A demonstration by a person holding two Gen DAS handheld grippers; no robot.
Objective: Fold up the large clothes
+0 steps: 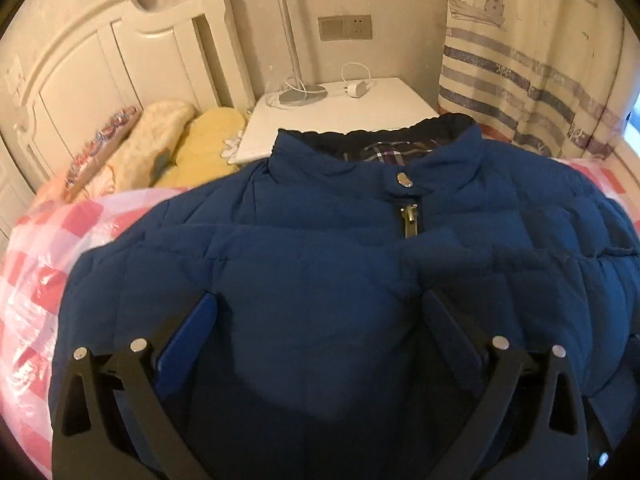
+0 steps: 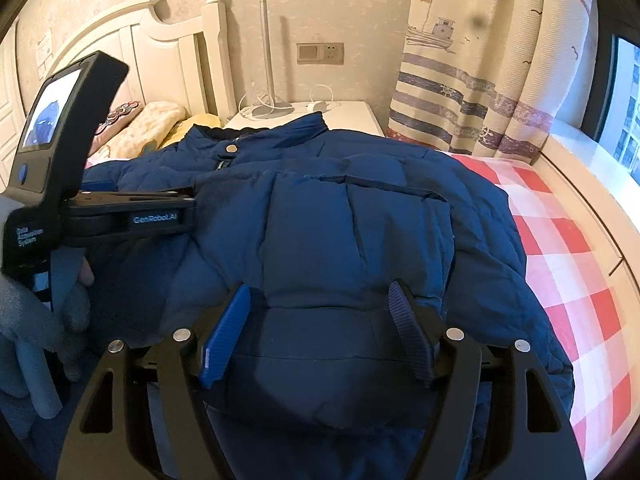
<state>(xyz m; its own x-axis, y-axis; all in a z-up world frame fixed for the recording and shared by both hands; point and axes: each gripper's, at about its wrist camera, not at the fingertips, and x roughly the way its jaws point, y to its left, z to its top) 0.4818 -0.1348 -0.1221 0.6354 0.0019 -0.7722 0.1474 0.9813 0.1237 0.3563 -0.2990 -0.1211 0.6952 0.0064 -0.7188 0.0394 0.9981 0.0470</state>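
I see the blue puffer jacket [image 1: 320, 248] lying front-up on the checked bedspread [image 2: 560, 248], collar away from me, long axis running straight ahead; my left gripper [image 1: 320, 320] and right gripper [image 2: 320, 320] both straddle its near hem, jaws apart, neither nearer

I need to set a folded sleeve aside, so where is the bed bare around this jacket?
Checked bedspread lies bare right of the jacket, toward the window ledge, and left of it. Pillows crowd the headboard end.
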